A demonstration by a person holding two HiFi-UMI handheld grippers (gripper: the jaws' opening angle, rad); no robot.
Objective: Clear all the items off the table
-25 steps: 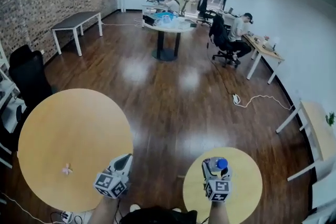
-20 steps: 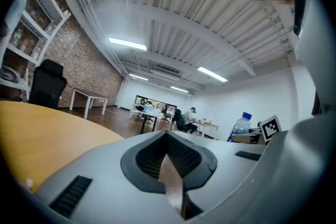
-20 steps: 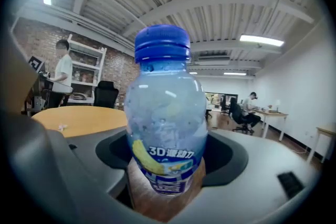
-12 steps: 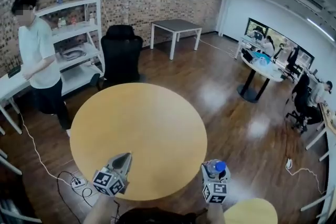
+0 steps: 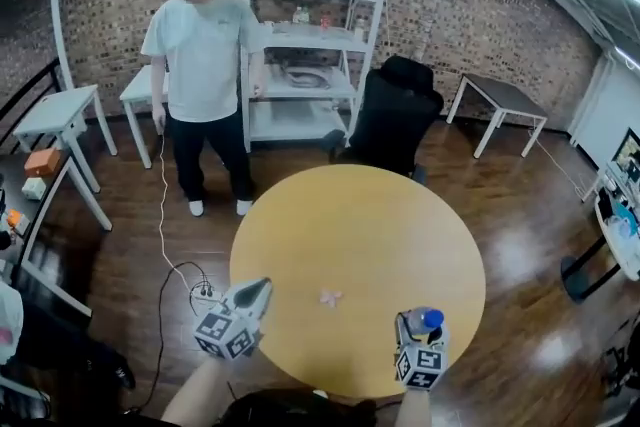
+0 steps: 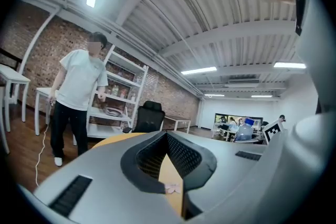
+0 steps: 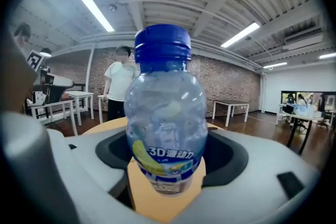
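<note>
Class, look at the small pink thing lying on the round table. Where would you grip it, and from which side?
Grip the pink thing across its middle, coming straight down with the open left claw. It lies low and alone on the table, so a sideways approach would probably just push it along. Its exact shape is too small to tell.

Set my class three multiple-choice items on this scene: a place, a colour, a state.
1. Where is the small pink item? A on the round table; B on the floor; C on the shelf.
2. The bottle's cap is: A red; B blue; C white.
3. The left hand-held gripper is: A shut on the bottle; B open and empty; C shut on the pink item.
Answers: 1 A, it lies on the tabletop; 2 B, the cap shows blue; 3 B, its jaws stand apart, gripping nothing.
</note>
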